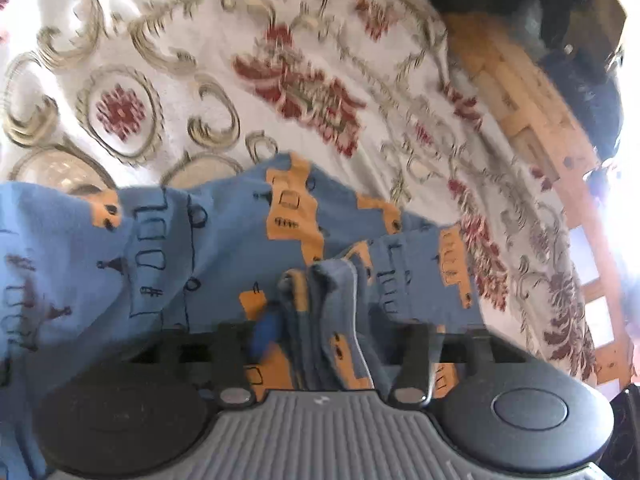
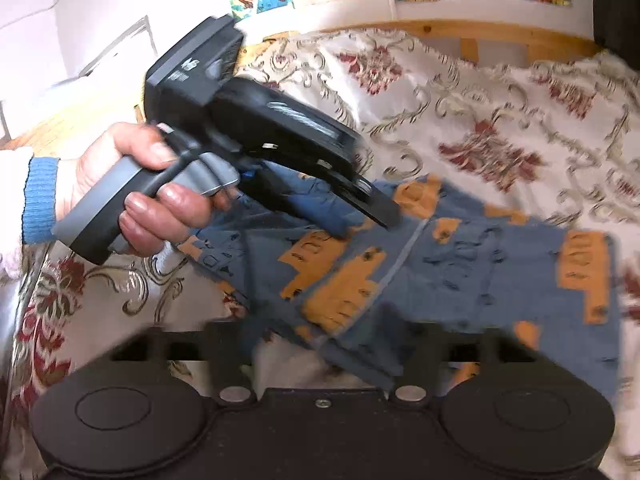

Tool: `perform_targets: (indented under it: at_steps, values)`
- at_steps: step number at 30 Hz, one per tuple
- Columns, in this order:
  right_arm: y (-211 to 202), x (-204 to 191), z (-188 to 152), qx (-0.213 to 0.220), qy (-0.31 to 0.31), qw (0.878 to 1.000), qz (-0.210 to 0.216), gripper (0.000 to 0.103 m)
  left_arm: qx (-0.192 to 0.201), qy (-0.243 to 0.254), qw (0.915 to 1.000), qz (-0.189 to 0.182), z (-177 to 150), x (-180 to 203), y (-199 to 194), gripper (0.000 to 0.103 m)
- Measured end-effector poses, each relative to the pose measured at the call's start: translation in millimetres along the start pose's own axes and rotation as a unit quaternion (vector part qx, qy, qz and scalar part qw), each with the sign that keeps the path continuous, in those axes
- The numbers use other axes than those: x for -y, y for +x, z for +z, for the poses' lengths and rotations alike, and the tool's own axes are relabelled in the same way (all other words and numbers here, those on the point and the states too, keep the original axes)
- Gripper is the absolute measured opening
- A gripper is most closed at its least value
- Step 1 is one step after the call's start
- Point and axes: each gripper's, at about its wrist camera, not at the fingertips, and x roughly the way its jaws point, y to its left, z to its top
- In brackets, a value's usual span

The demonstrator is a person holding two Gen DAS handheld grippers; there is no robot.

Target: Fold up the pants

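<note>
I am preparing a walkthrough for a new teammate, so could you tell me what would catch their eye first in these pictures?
The blue pants with orange patches lie rumpled across the floral bedspread. In the right wrist view the left gripper, gripped by a hand, crosses the picture with cloth bunched at its fingers. In the left wrist view a fold of the pants is pinched upright at bottom centre.

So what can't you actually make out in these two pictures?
- Left wrist view: the left gripper's fingertips, buried in bunched pants.
- Right wrist view: the right gripper's fingertips, lost in motion blur; open or shut is unclear.
- Both views: the pants' full outline, cut off by gripper bodies and frame edges.
</note>
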Motion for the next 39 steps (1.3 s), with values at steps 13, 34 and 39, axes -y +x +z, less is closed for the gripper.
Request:
perform_targets:
  at_steps: [13,34,39]
  values:
    - [-8,112,9,0.073,-0.128,0.944,-0.296,0.102,0.213,0.093,0.9281,0.291,-47,103,16,0.103]
    - [-17,94,-12,0.007,-0.136,0.962,-0.235,0.102,0.222,0.082,0.9124,0.334,-102,93,3,0.103]
    - [-10,88,-26,-0.054,-0.194,0.952,-0.232,0.102,0.192,0.097,0.9050,0.367,-121,88,11,0.103]
